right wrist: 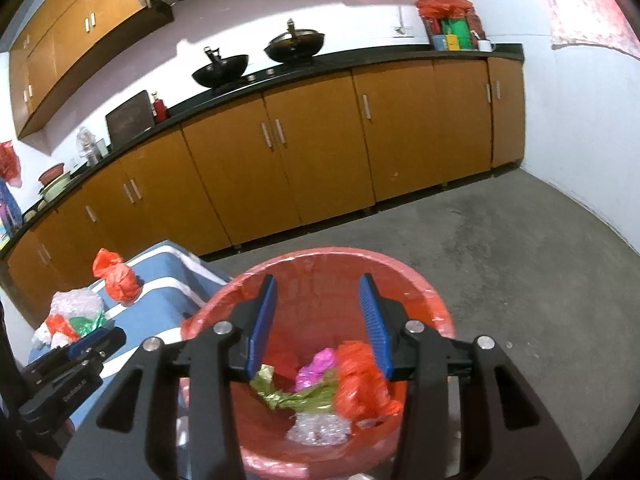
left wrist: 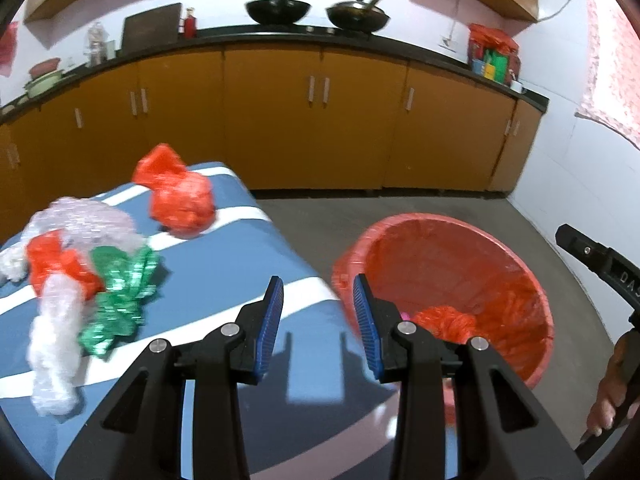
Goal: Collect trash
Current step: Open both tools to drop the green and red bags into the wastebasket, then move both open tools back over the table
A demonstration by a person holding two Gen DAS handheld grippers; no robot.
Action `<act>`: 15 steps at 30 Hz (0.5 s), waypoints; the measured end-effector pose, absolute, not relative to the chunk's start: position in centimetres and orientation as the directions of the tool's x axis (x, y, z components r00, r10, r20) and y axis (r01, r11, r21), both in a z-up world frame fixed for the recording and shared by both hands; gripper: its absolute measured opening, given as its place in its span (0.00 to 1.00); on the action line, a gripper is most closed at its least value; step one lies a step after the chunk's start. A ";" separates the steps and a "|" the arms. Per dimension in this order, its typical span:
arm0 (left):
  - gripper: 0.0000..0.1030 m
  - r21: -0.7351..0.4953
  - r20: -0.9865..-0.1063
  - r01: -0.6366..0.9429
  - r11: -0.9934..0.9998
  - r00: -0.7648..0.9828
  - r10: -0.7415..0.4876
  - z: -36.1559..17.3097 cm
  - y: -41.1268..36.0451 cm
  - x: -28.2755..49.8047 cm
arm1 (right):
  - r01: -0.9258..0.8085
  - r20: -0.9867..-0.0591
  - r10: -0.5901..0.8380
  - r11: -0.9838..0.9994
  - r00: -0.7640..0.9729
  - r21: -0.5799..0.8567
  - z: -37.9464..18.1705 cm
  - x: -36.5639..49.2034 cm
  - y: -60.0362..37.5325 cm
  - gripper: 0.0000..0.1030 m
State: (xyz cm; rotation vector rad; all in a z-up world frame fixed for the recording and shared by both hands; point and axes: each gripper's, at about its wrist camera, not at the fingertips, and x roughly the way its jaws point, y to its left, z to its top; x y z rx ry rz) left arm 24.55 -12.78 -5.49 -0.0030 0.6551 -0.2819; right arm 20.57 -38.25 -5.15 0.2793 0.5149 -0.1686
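Sitting on the grey floor, the round red plastic-lined bin (right wrist: 320, 360) held crumpled red (right wrist: 360, 384), olive foil (right wrist: 304, 394) and pink wrappers (right wrist: 316, 368). More trash, a knotted red bag (left wrist: 180, 196), bubble wrap (left wrist: 56, 344) and green foil (left wrist: 120, 300), lay on the blue-striped table (left wrist: 224, 280). Left gripper (left wrist: 318, 320) and right gripper (right wrist: 318, 320) both gaped, empty.

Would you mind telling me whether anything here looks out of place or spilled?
Nothing is spilled or damaged. What is out of place is the trash left on the blue striped table: a red plastic bag, crumpled bubble wrap and green foil. The red-lined bin already holds other scraps, and the floor around it looks clean.
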 end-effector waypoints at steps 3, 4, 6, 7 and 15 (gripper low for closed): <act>0.36 -0.076 -0.582 0.230 0.970 0.780 -0.230 -4.9 -10.4 24.0 | 0.185 -0.509 -0.055 0.960 0.859 0.208 -5.0 21.1 -36.1 0.42; 0.36 -0.067 -0.571 0.214 0.975 0.793 -0.213 -4.6 -9.2 23.6 | 0.170 -0.510 -0.043 0.964 0.859 0.205 -4.9 21.2 -35.3 0.42; 0.37 -0.048 -0.553 0.175 0.983 0.815 -0.172 -4.2 -6.7 22.9 | 0.134 -0.513 -0.011 0.970 0.858 0.203 -4.9 21.5 -33.4 0.42; 0.37 -0.043 -0.547 0.154 0.987 0.823 -0.152 -4.0 -5.6 22.6 | 0.117 -0.515 0.004 0.972 0.857 0.202 -4.8 21.7 -32.5 0.42; 0.42 0.003 -0.517 -0.043 0.999 0.855 0.038 -4.1 4.9 20.1 | -0.058 -0.550 0.157 0.980 0.820 0.192 -5.7 23.5 -22.5 0.42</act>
